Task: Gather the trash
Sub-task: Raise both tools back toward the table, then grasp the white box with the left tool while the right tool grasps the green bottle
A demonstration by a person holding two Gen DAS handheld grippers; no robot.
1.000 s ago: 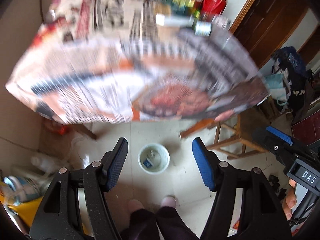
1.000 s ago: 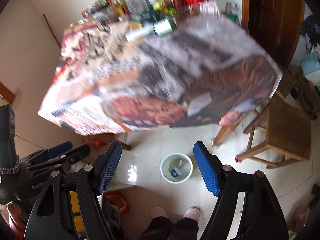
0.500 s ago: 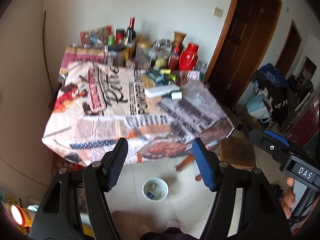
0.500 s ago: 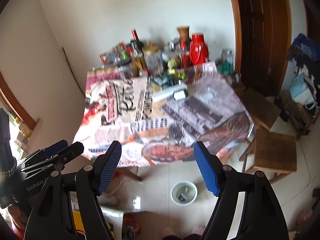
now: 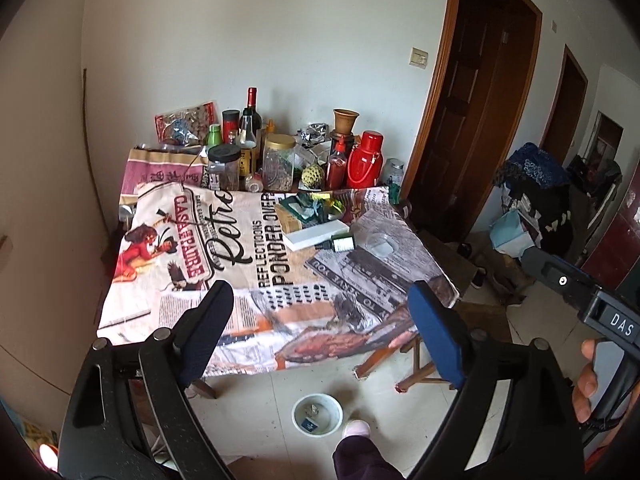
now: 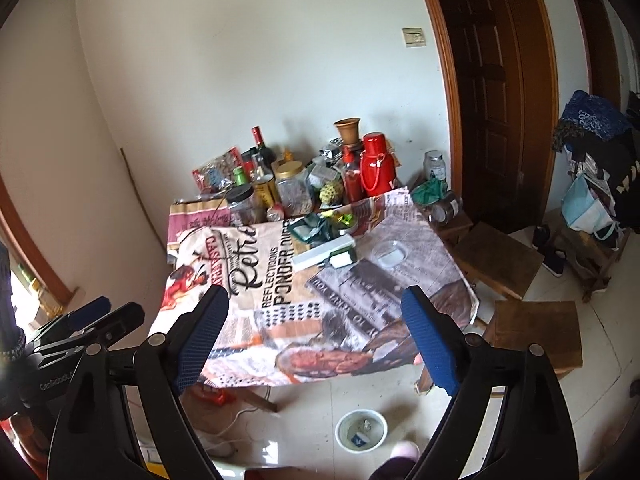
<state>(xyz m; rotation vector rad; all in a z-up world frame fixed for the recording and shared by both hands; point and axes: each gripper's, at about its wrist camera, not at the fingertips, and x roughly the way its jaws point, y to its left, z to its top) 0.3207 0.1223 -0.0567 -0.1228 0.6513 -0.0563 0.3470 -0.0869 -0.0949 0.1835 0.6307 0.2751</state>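
A table under a printed cloth [image 5: 248, 248] [image 6: 256, 280] carries loose litter toward its back right: crumpled green wrappers [image 5: 316, 206] [image 6: 320, 226], a flat white box [image 5: 316, 234] [image 6: 324, 254], a small dark bottle on its side [image 5: 340, 244] [image 6: 342, 258] and a clear plastic dish [image 5: 378, 240] [image 6: 390, 254]. A white pail [image 5: 317, 420] [image 6: 361, 430] with scraps in it stands on the floor in front of the table. My left gripper [image 5: 318, 300] and right gripper [image 6: 314, 300] hang high above the table's front edge, their jaws opening with nothing between them.
Jars, bottles and a red thermos [image 5: 364, 160] crowd the table's back edge. Wooden stools [image 6: 532, 332] stand to the right, near a dark door [image 6: 496, 80] and hanging bags [image 5: 532, 200]. The person's slippered foot [image 5: 356, 428] is beside the pail.
Both grippers have risen and tipped up, so the tabletop now shows from above instead of its front overhang. Both pairs of jaws stand wider apart. The pail looks smaller and lower.
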